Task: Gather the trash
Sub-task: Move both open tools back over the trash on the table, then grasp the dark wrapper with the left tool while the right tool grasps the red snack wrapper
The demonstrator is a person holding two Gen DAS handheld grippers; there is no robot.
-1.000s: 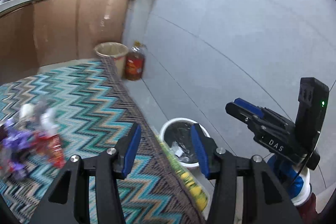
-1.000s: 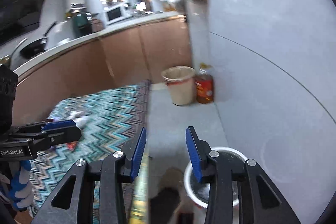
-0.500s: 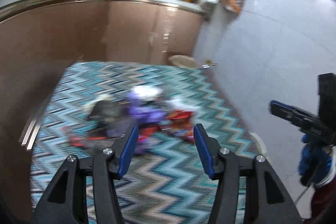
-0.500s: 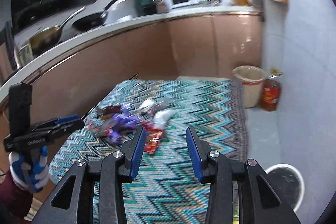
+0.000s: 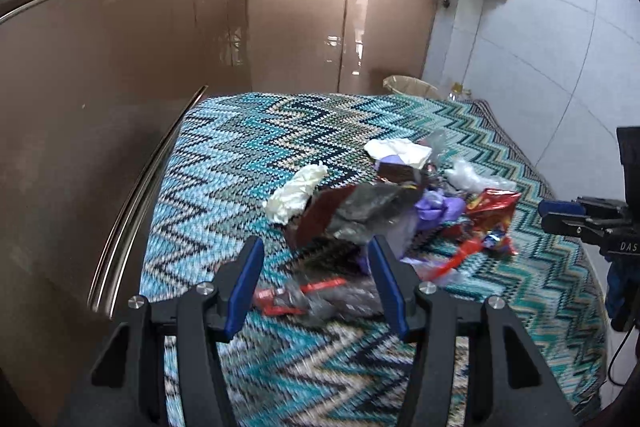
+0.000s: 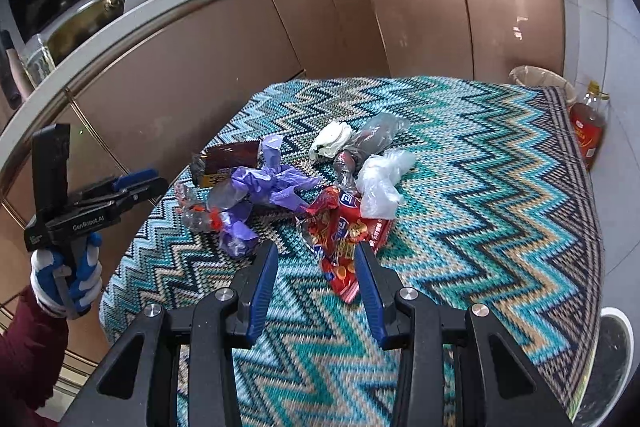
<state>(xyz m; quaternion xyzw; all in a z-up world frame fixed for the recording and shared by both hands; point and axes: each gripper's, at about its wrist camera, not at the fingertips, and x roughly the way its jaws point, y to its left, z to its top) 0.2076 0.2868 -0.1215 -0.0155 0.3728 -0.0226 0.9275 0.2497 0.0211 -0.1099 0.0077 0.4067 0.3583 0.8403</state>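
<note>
nothing looks collected yet. the trash lies in a loose heap near the middle of the worktop [image 6: 500, 187], which is covered in a teal zigzag cloth. in the right wrist view the heap holds a red snack wrapper [image 6: 344, 231], crumpled purple plastic [image 6: 260, 187], a clear plastic bag [image 6: 380, 183], a white crumpled tissue [image 6: 332, 141], a greyish plastic bag [image 6: 376, 133] and a dark brown packet [image 6: 232, 157], all touching or just beside one another.

the right tool [image 6: 316, 279] hovers above the cloth with its jaws spread and nothing between them, the red snack wrapper just ahead of its right finger. the left tool [image 5: 316, 279] is likewise released and empty, aimed at the near edge of the heap, where blurred red and clear wrappers [image 5: 304, 297] lie.

a white bin [image 6: 616, 351] shows on the floor at the worktop's right corner; a lined bin [image 6: 540, 79] and an oil bottle [image 6: 588, 131] stand beyond the far corner. by my reading every piece remains to be lifted and carried to a bin, so the task is at its start as far as these views show.
</note>
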